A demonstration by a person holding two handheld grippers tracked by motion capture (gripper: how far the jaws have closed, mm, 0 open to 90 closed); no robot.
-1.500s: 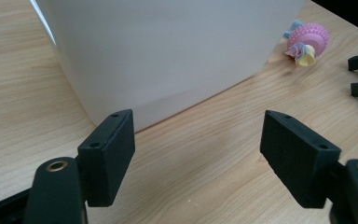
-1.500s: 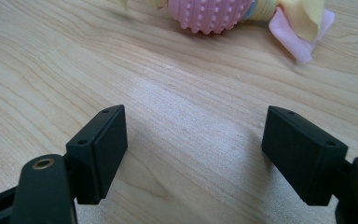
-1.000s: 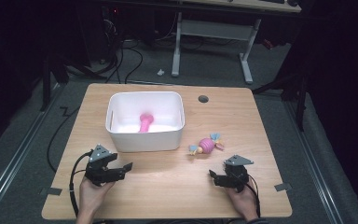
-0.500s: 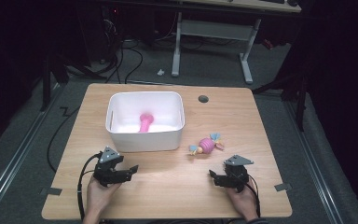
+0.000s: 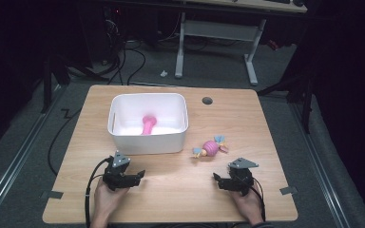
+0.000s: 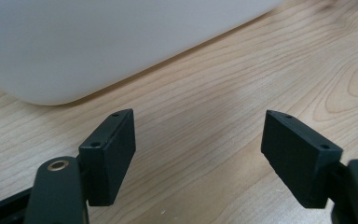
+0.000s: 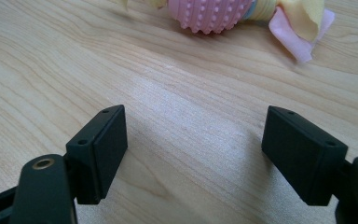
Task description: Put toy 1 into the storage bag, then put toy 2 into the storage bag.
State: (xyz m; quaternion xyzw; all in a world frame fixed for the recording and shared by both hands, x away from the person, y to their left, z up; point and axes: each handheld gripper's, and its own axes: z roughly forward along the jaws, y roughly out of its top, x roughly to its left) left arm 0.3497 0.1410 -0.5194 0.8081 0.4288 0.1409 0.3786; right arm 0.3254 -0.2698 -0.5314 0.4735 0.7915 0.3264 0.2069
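A white bin (image 5: 147, 142) stands on the wooden table (image 5: 266, 123) left of centre, and a pink toy (image 5: 148, 124) lies inside it. To the bin's right lies a knobbly pink ball toy (image 5: 210, 148) with yellow and pink fabric ends, seen close ahead (image 7: 209, 14) in the right gripper view. My left gripper (image 5: 137, 175) rests low near the front edge, open and empty (image 6: 198, 116), facing the bin's wall (image 6: 98, 42). My right gripper (image 5: 217, 179) sits at the front right, open with bare wood between its jaws (image 7: 196, 112), a short way short of the ball toy.
A round cable hole (image 5: 207, 100) sits near the table's far edge. Beyond the table are a desk frame (image 5: 218, 33) and floor cables (image 5: 123, 61). Tape marks (image 5: 285, 191) lie at the front corners.
My left gripper has drifted a little to the right and sunk toward the tabletop. The right gripper and both toys have stayed put.
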